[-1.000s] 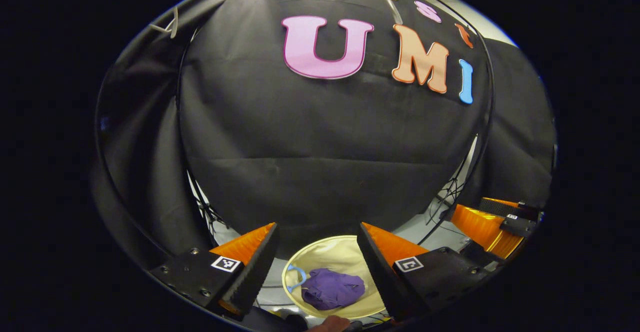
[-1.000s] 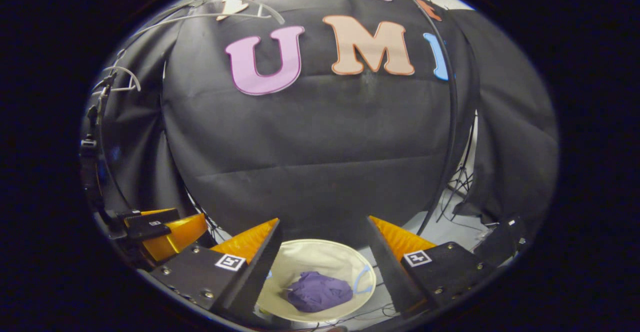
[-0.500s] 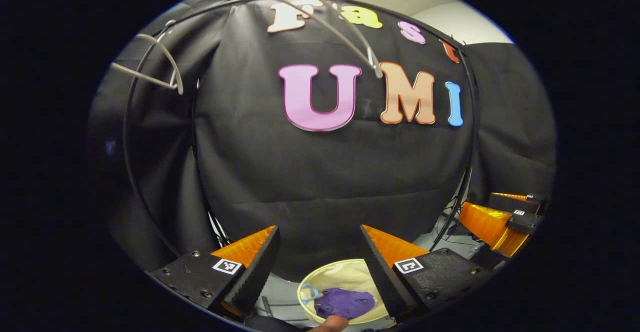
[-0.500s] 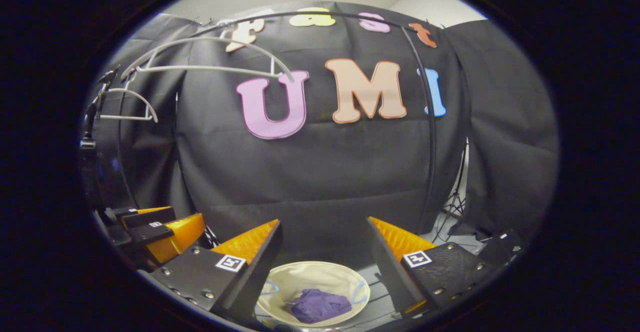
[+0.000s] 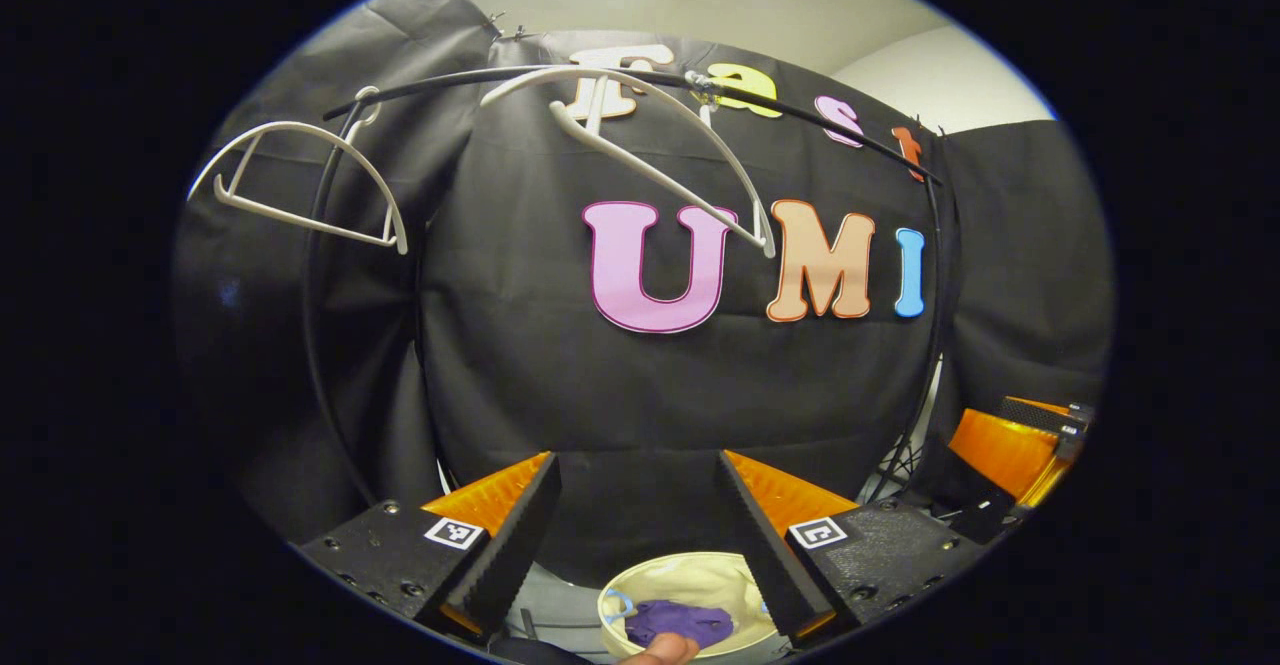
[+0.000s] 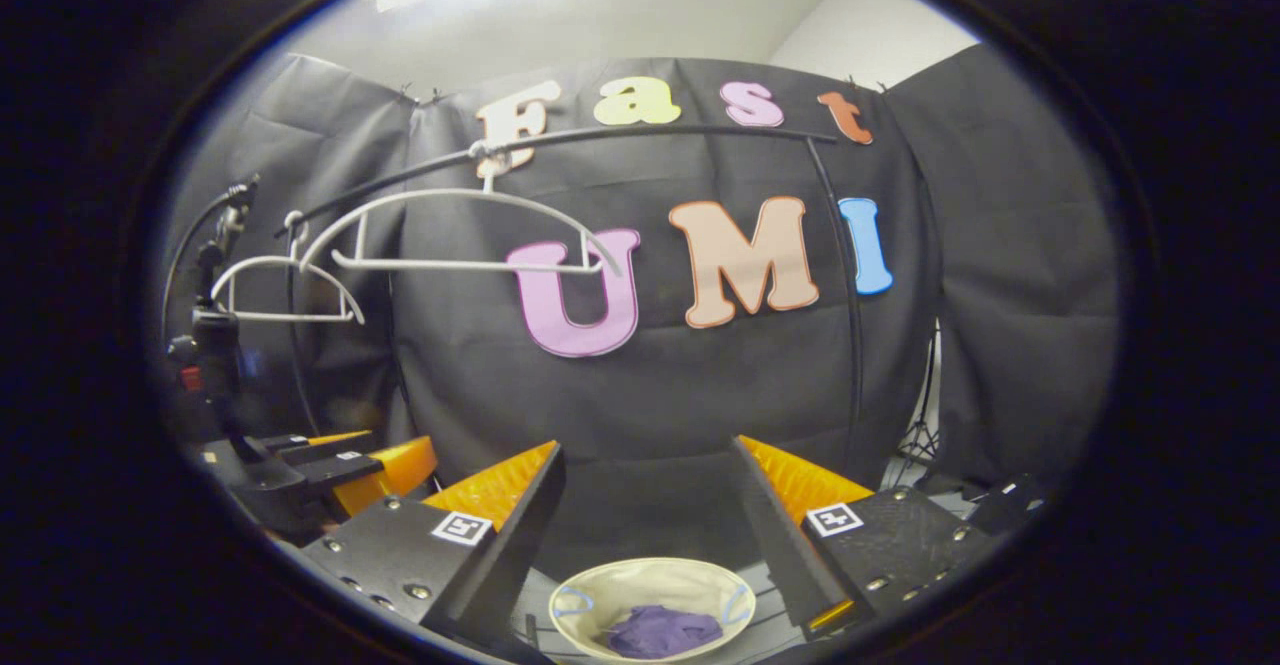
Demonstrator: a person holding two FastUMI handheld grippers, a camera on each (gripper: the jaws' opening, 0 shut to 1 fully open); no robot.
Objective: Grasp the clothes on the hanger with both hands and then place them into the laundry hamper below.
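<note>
Left gripper (image 5: 635, 525): fingers spread wide, nothing held; raised since a second ago, so the rail (image 5: 800, 115) and both bare hangers (image 5: 660, 160) had come into view. Right gripper (image 6: 650, 515): fingers equally wide apart, nothing between them; likewise lifted, its view now taking in more ceiling.

Purple clothes (image 6: 665, 631): crumpled in a heap inside the cream laundry hamper (image 6: 650, 580) on the floor, position unchanged, appearing smaller and lower in both views. Second hanger (image 5: 300, 185): empty, at the rail's left end.
</note>
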